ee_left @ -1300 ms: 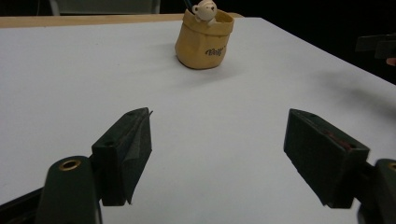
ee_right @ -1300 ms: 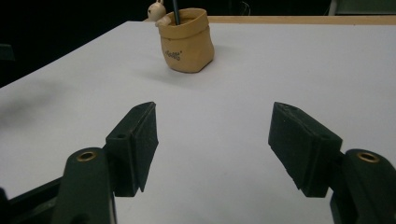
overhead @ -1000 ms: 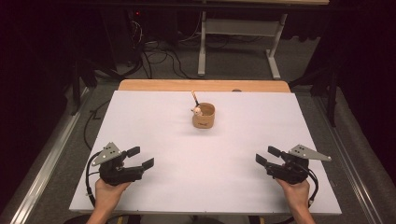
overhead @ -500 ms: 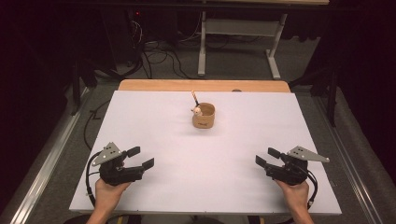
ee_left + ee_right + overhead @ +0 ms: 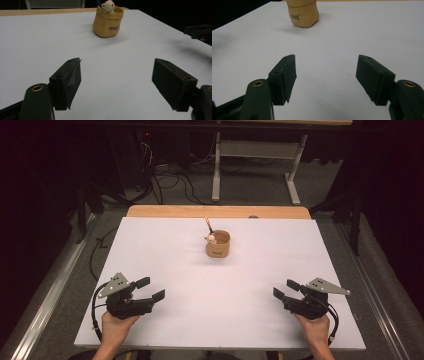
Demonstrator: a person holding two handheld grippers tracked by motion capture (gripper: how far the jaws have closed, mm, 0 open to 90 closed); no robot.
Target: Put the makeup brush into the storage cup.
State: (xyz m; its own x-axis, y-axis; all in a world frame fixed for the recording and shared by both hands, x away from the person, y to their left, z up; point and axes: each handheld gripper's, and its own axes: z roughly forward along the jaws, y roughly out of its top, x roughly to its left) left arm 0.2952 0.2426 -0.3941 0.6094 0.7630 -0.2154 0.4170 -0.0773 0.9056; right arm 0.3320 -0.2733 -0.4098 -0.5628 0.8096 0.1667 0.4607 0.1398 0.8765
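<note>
Tan and sack-shaped, the small holder (image 5: 218, 244) is standing upright on the white table (image 5: 165, 245) toward its far middle, well apart from both claws, with a little cream bear figure (image 5: 211, 239) peeking over its rim and a thin dark stick (image 5: 208, 224) rising from inside. Looking along its own jaws, the left claw (image 5: 116, 82) is showing the bear (image 5: 108, 5) and the dark lettering on the holder (image 5: 108, 22), while the right claw (image 5: 325, 75) is catching just the holder's (image 5: 303, 13) lower body, its rim cut off at the top edge. In the high view the left claw (image 5: 150, 289) and the right claw (image 5: 284, 289) are resting near the table's front corners, each with jaws spread wide and gripping nothing.
</note>
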